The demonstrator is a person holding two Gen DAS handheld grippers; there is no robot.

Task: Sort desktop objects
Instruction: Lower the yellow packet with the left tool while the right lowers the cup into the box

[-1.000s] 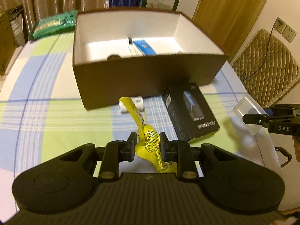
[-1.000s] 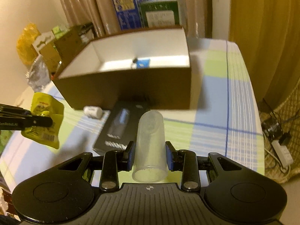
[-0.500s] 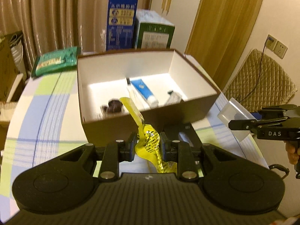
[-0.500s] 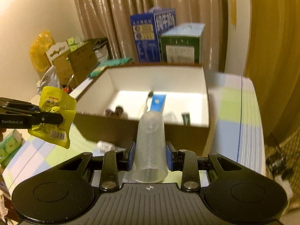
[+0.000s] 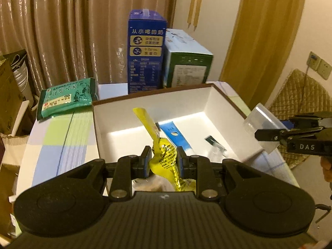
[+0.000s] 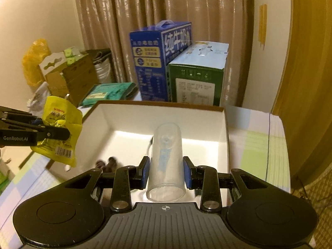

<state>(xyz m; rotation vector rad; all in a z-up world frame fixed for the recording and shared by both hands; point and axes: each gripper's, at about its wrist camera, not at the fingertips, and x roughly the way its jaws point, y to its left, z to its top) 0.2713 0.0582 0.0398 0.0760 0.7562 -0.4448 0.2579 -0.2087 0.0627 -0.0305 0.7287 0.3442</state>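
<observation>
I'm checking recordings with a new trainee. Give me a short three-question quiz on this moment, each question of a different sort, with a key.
1. True or false: the left gripper holds a yellow packet.
2. What does the right gripper hold? A) a clear plastic cup B) a spoon C) a sponge
3. Fill in: both held items hang over the open brown ____.

Key: 1 true; 2 A; 3 box. In both wrist views the jaws are shut on their items, above the box's white interior.

Your right gripper (image 6: pixel 166 171) clamps the clear cup (image 6: pixel 166 159) over the open box (image 6: pixel 225 128); yellow packet (image 6: pixel 60 132) hangs left.
</observation>
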